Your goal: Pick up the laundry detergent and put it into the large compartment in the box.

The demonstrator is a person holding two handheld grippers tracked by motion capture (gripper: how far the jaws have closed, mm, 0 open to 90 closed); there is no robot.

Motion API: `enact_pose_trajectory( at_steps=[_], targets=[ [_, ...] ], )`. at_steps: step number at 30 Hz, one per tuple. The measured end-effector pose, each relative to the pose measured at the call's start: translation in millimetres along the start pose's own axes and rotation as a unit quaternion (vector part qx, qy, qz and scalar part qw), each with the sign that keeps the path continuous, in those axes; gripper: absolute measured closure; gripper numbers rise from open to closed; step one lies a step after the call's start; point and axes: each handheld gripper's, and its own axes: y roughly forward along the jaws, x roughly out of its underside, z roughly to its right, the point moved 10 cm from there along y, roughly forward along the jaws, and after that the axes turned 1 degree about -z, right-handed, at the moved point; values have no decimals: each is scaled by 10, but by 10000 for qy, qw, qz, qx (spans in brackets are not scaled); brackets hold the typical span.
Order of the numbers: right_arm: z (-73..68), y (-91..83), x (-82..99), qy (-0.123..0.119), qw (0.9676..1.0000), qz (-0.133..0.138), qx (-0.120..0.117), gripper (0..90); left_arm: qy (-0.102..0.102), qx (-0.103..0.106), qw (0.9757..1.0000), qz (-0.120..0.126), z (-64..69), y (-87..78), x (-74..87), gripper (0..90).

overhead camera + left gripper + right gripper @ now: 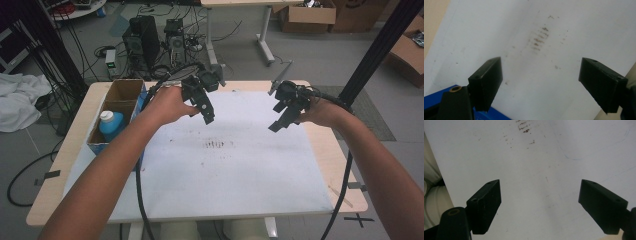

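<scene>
Both grippers hover empty above the white sheet (225,165), jaws wide apart, nothing between them. Left gripper (206,111) sits near 11 o'clock on the sheet, right gripper (281,120) near 1 o'clock. Nearest object: the blue bottle (111,125) standing in the cardboard box (120,97) at the table's 9 o'clock edge, well left of the left jaws. Looks like a pre-reach stage. Next move likely: swing the left gripper toward 9 o'clock, drop over the bottle's white cap, then close.

matt white sheet (240,170), smudged brown below the left gripper (540,75); pale wood table (340,155) past the right gripper (540,195); both grippers' jaws look matt black plastic.
</scene>
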Motion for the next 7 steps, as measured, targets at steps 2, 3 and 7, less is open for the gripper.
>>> enact_pose_trajectory(
  at_steps=[2,3,7],
  targets=[
    [-1,0,1,1,10000,6,-1,184,-6,-1,10000,-4,-6,3,5,200],
    [-2,-2,3,6,10000,-2,-1,184,-3,-13,10000,-5,-11,4,8,200],
    [7,-11,4,-1,10000,23,12,184,-12,-11,10000,9,-17,-1,9,201]
  ],
)
